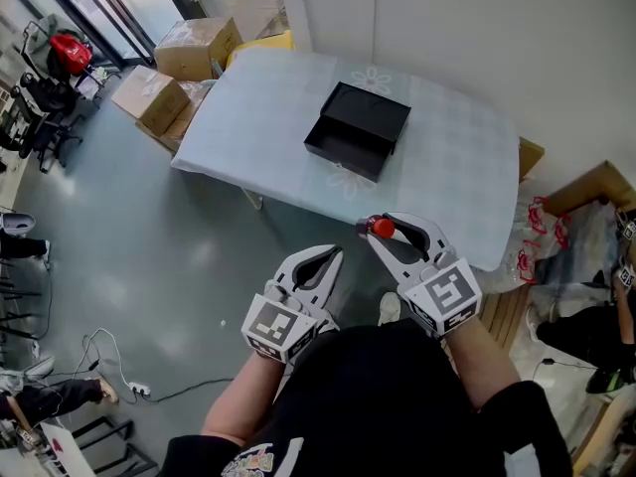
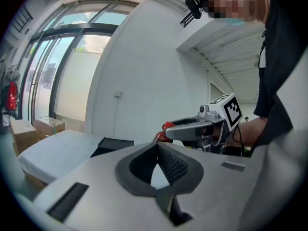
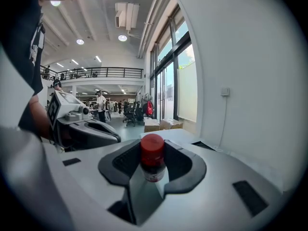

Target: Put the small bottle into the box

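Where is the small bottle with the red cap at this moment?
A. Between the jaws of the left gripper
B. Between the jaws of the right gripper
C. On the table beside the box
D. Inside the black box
B: the right gripper view shows the small bottle upright between the jaws of the right gripper, and in the head view it is well apart from the black box.

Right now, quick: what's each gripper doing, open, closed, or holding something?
Left gripper: closed, nothing in it.
Right gripper: closed on the small bottle, red cap up.
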Action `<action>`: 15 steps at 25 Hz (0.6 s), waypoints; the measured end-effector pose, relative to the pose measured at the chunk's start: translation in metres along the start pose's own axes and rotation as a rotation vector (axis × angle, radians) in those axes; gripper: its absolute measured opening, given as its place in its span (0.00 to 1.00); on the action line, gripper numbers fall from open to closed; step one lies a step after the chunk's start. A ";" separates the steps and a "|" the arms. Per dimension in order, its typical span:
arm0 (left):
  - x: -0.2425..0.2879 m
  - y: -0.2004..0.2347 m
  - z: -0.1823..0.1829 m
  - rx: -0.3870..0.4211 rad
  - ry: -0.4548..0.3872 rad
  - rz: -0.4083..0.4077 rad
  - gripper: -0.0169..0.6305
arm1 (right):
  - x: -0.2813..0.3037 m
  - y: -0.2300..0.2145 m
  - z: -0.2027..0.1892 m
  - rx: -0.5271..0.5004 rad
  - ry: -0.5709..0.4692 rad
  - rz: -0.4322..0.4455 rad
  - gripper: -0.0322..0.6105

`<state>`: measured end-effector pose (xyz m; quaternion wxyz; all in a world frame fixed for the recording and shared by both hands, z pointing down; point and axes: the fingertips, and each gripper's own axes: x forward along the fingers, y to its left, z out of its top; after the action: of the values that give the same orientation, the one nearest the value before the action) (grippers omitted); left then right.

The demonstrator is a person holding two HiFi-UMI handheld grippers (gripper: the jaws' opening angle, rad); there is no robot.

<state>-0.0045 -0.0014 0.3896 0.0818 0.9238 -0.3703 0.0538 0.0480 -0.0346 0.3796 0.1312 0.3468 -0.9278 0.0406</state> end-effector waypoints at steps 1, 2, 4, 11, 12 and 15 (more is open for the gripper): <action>-0.003 0.003 0.000 0.001 0.000 -0.002 0.04 | 0.002 0.002 0.001 0.000 -0.001 -0.004 0.28; -0.006 0.006 0.000 0.002 0.000 -0.003 0.04 | 0.005 0.003 0.002 0.001 -0.002 -0.009 0.28; -0.010 0.010 0.000 0.006 0.000 -0.008 0.04 | 0.010 0.005 0.004 0.003 -0.003 -0.017 0.28; -0.028 0.031 0.002 0.013 -0.005 -0.019 0.04 | 0.031 0.015 0.011 0.011 0.001 -0.039 0.28; -0.031 0.035 0.001 0.012 -0.006 -0.021 0.04 | 0.035 0.018 0.011 0.012 0.002 -0.041 0.28; -0.039 0.046 -0.001 0.010 -0.009 -0.027 0.04 | 0.045 0.025 0.011 0.014 0.007 -0.051 0.28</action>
<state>-0.0644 -0.0072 0.3892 0.0764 0.9293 -0.3578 0.0503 -0.0032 -0.0460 0.3813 0.1329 0.3713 -0.9179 0.0449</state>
